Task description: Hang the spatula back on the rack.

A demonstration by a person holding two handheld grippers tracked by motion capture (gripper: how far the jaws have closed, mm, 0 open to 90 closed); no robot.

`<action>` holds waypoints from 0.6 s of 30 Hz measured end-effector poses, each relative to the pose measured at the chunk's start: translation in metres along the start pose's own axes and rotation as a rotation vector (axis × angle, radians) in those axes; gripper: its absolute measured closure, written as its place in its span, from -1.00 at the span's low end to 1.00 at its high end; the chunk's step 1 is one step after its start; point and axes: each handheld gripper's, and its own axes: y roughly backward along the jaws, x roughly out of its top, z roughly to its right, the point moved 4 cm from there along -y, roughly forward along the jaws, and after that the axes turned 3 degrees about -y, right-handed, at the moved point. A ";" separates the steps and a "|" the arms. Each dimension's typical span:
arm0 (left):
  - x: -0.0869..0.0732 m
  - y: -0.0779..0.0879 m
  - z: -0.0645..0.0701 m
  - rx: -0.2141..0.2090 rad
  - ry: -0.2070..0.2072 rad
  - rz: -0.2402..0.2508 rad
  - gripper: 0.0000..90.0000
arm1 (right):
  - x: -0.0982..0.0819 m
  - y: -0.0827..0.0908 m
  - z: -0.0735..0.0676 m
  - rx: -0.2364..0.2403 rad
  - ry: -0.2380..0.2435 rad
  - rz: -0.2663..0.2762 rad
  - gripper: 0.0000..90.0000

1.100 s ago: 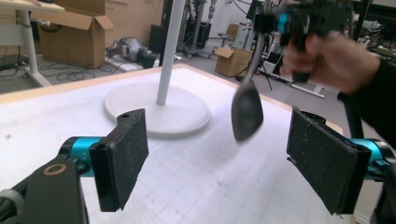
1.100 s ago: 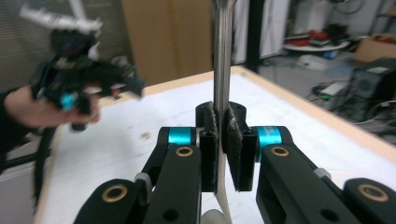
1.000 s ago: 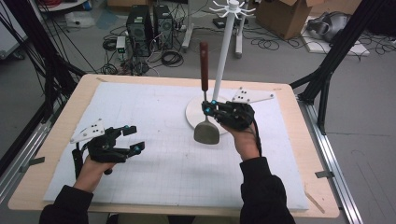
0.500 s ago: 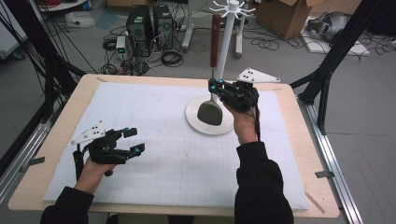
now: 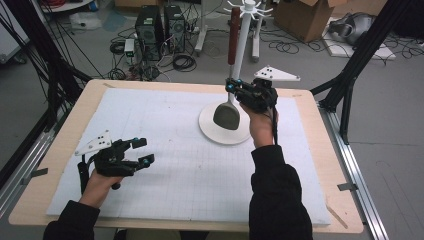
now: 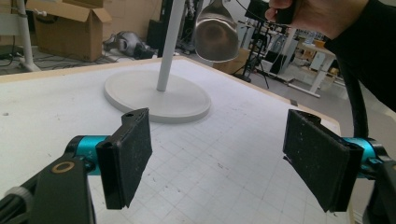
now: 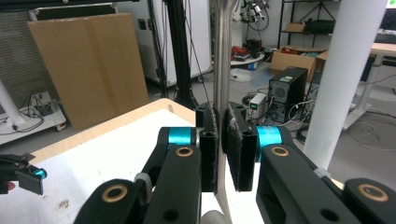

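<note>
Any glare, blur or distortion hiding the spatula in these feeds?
High view: soft, even light, slightly grainy; the spatula reads clearly in the right tongs. Left gripper view: the spatula blade shows a dull sheen. Right gripper view: the pole bows from lens distortion.

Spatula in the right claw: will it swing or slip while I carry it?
The spatula looks rigid metal, so it probably won't flop. The right claw pinches its thin, smooth neck, so it may pivot or slip. Its broad head hangs low beside the stand's pole and could knock it.
</note>
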 end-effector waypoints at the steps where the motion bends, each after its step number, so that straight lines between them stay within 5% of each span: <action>1: 0.000 0.000 0.000 -0.001 0.001 0.000 -0.47 | 0.000 0.000 0.000 0.001 -0.005 0.000 0.87; 18: -0.002 0.002 -0.002 0.012 0.000 0.002 -0.48 | -0.003 -0.002 0.014 -0.047 -0.036 -0.020 0.87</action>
